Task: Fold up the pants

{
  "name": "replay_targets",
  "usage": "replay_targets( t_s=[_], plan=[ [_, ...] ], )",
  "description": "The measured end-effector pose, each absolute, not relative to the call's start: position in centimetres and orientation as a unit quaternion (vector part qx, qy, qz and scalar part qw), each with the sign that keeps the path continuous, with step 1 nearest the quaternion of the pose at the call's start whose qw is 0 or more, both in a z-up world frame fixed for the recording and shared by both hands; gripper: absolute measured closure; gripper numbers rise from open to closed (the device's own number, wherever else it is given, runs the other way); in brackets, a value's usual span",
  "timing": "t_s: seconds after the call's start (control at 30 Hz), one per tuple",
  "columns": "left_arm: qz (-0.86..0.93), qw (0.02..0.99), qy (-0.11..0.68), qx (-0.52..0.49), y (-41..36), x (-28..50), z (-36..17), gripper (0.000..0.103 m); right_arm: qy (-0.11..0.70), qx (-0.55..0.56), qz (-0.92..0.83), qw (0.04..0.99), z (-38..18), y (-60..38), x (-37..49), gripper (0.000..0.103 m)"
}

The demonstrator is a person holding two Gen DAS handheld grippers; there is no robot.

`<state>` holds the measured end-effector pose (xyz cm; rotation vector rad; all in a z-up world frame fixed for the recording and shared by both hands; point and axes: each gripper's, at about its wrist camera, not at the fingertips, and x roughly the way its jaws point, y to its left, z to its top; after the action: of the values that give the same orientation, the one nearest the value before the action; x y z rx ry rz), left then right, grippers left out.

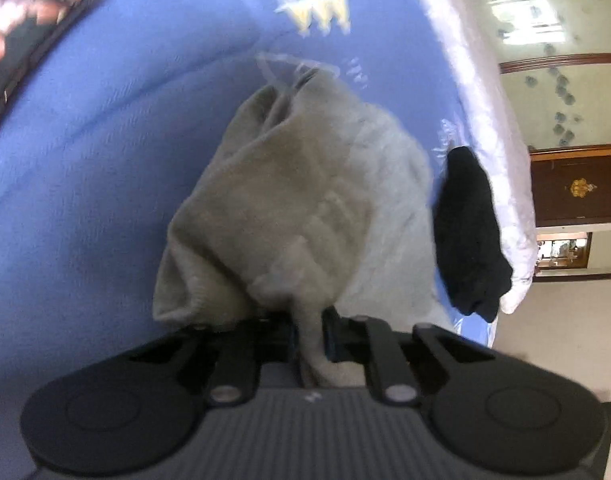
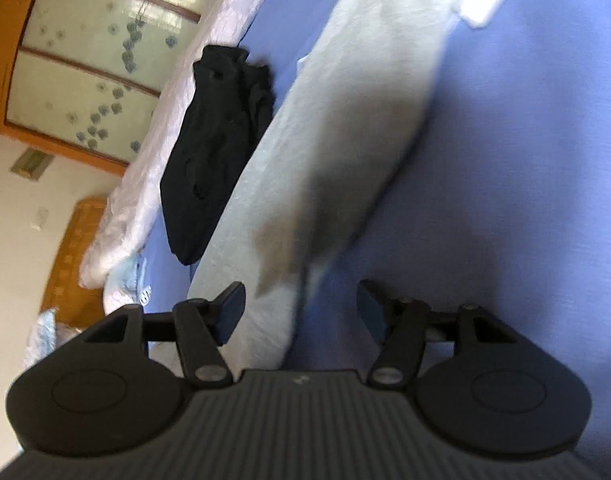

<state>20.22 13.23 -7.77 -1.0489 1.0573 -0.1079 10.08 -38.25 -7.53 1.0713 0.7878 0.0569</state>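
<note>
Left gripper [image 1: 308, 334] pinches a bunch of grey pants [image 1: 301, 200] over blue sheet [image 1: 85, 180]. Right gripper [image 2: 299, 308] wide apart, empty, above pants. Black garment [image 2: 213, 140] beside them.

Right tongs [image 2: 299, 312] spread above grey pants [image 2: 345, 128].

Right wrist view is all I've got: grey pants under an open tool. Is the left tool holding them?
Observer: Yes. The left tool is shut on a bunched fold of the grey pants.
Operator: Is that end flat on the bed?
Observer: No, in the left wrist view it is gathered into a crumpled bundle against the blue sheet.
Operator: Anything else over there that I can't see?
Observer: A dark printed item lies on the sheet at the upper left of the left wrist view, apart from the pants.
</note>
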Motion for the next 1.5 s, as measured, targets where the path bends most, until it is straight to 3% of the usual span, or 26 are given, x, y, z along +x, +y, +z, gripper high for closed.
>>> replay_targets(
  t_s=[0.23,0.27,0.3,0.4,0.63,0.73,0.77,0.8,0.87,1.07,1.13,1.2,1.23,1.33,1.43,1.47,1.5],
  plan=[
    [-0.073,0.749,0.443,-0.487,14.3,18.8,-2.8,0.094,0.382,0.463,0.012,0.800,-6.9,-33.7,11.7,0.038],
    [-0.071,0.753,0.440,-0.484,14.6,18.7,-2.4,0.095,0.383,0.455,0.009,0.804,-6.7,-33.5,11.8,0.057],
    [-0.068,0.758,0.437,-0.480,14.7,18.7,-2.0,0.098,0.385,0.453,0.014,0.804,-6.7,-33.2,12.0,0.088],
    [-0.063,0.763,0.430,-0.478,15.7,17.9,-1.3,0.099,0.366,0.455,0.013,0.811,-5.5,-33.0,11.1,0.090],
    [-0.044,0.780,0.443,-0.439,17.6,14.3,-1.5,0.098,0.337,0.399,0.042,0.852,-1.3,-31.0,5.5,0.091],
    [-0.028,0.758,0.486,-0.434,16.9,14.0,-4.5,0.092,0.383,0.359,0.012,0.851,-4.3,-30.2,5.5,0.077],
    [-0.027,0.743,0.500,-0.443,16.8,14.0,-5.5,0.087,0.401,0.367,0.011,0.840,-5.7,-30.6,5.9,0.063],
    [-0.022,0.733,0.513,-0.446,16.7,13.9,-6.1,0.072,0.399,0.395,0.020,0.827,-7.1,-31.6,6.0,0.063],
    [-0.015,0.736,0.521,-0.432,16.6,13.5,-5.9,0.065,0.394,0.444,0.025,0.804,-7.4,-33.5,5.7,0.062],
    [-0.101,0.791,0.445,-0.408,17.7,11.9,1.1,0.066,0.341,0.392,0.020,0.855,-3.3,-38.9,2.5,0.058],
    [-0.111,0.832,0.413,-0.354,16.5,13.0,4.3,0.060,0.311,0.364,-0.003,0.878,-1.7,-40.0,1.5,0.058],
    [-0.118,0.867,0.390,-0.286,14.2,15.2,6.2,0.043,0.291,0.343,0.005,0.893,-0.4,-40.0,2.6,0.058],
    [-0.116,0.879,0.385,-0.256,12.9,16.6,6.6,0.043,0.286,0.334,0.016,0.898,0.0,-39.7,3.8,0.058],
    [-0.113,0.891,0.399,-0.182,8.4,21.3,5.6,0.043,0.289,0.283,0.049,0.913,0.3,-36.6,8.8,0.057],
    [-0.106,0.891,0.428,-0.108,4.4,24.3,2.8,0.046,0.322,0.206,0.078,0.921,-0.9,-32.7,12.9,0.050],
    [-0.096,0.887,0.444,-0.086,3.8,24.7,1.6,0.059,0.345,0.175,0.079,0.919,-2.0,-31.3,14.4,0.050],
    [-0.085,0.879,0.465,-0.072,3.2,25.4,0.0,0.085,0.366,0.148,0.075,0.916,-3.0,-30.1,15.6,0.051]
  ],
)
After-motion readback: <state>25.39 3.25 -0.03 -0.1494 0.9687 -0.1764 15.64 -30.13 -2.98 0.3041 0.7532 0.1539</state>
